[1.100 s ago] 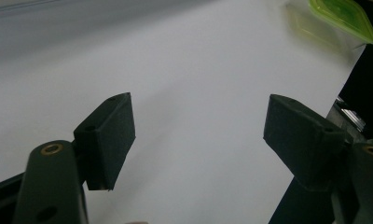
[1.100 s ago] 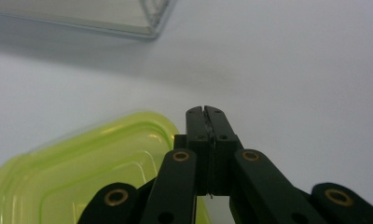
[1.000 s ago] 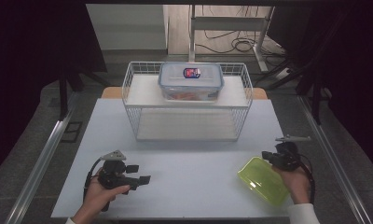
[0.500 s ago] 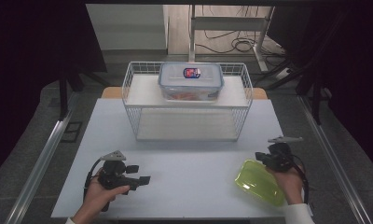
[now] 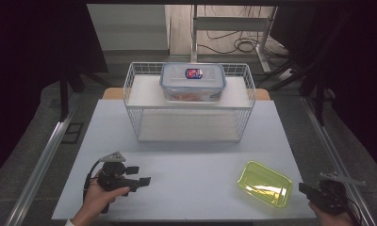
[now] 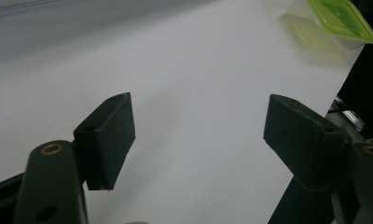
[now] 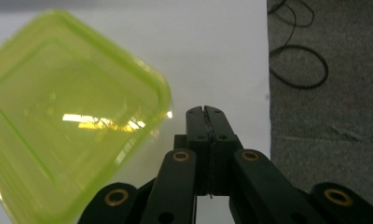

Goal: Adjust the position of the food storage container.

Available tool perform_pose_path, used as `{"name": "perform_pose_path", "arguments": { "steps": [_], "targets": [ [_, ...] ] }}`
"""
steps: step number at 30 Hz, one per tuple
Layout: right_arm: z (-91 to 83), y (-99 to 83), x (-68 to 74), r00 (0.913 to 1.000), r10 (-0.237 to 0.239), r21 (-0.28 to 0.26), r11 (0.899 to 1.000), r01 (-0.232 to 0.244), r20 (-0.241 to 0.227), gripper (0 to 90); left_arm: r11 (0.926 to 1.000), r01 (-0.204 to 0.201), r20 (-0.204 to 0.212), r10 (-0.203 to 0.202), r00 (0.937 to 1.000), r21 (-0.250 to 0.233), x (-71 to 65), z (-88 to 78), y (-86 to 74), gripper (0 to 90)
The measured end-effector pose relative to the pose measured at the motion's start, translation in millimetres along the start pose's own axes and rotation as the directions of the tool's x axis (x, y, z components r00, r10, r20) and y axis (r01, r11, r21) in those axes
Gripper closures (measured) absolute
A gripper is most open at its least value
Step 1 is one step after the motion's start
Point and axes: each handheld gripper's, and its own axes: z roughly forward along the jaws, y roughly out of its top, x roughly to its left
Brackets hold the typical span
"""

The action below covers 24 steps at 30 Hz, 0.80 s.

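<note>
Black right gripper [image 7: 205, 109] pressed shut on nothing, just beside green tub [image 5: 265, 183], at table's [image 5: 196, 160] near right corner. Left gripper [image 5: 140, 174] spread wide, empty, resting at near left, well apart from tub. Wire basket [image 5: 189, 104] farther back, clear box [image 5: 192, 82] on its shelf.

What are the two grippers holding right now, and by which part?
Nothing. The left gripper has its jaws open over bare table. The right gripper is shut on nothing, beside the green container, not touching it.
</note>
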Motion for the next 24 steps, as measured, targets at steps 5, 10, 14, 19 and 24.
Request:
{"name": "perform_pose_path", "arguments": {
  "steps": [5,10,14,19,24],
  "targets": [
    [7.1,-9.7,10.5,0.9995,-0.031,0.077,0.997,0.031,0.000,88.9,1.0000,-0.006,0.000,0.006,1.0000,0.005,-1.1,1.6,0.3,24.2],
    [20.6,-2.2,27.9,0.9966,-0.076,0.112,0.991,0.079,-0.033,88.9,1.0000,-0.005,-0.001,0.005,1.0000,0.005,-1.0,1.6,0.3,24.2],
    [27.9,6.5,35.4,0.9935,-0.100,0.108,0.989,0.105,-0.055,88.9,1.0000,-0.006,-0.001,0.006,1.0000,0.008,-1.3,2.7,0.2,24.2],
    [36.3,15.3,43.7,0.9917,-0.112,0.119,0.986,0.119,-0.062,88.9,1.0000,-0.005,-0.004,0.005,1.0000,0.005,-0.9,2.0,0.2,24.2],
    [41.8,23.3,50.1,0.9885,-0.133,0.113,0.984,0.141,-0.073,88.9,1.0000,-0.007,-0.004,0.007,1.0000,0.006,-1.0,2.0,0.1,24.2]
  ]
}}
